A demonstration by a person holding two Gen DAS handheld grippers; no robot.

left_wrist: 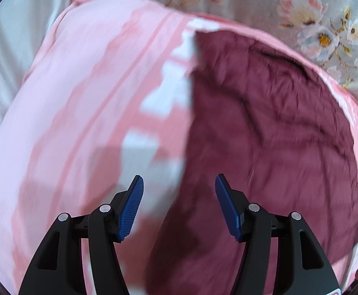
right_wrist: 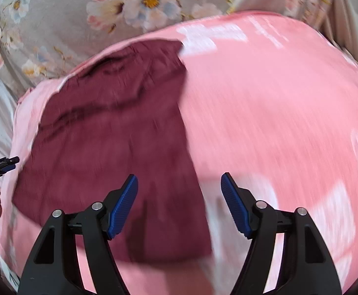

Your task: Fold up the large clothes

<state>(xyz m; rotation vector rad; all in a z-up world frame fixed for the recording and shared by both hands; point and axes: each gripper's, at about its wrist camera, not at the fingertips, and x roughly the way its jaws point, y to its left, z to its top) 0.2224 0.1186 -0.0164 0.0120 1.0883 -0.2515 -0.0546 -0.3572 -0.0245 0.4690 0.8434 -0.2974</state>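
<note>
A: Where is the wrinkled dark maroon garment (left_wrist: 264, 127)?
B: Flat on the pink and white patterned sheet (left_wrist: 85, 98).
A: The grippers?
B: Left gripper (left_wrist: 179, 206) and right gripper (right_wrist: 179, 205) gape wide, holding nothing, above it.

I count 1 maroon garment (left_wrist: 264, 135), 1 pink-and-white sheet (left_wrist: 80, 98) under it, 1 floral bedcover (right_wrist: 56, 24), and my 2 grippers, left (left_wrist: 179, 204) and right (right_wrist: 179, 202).
</note>
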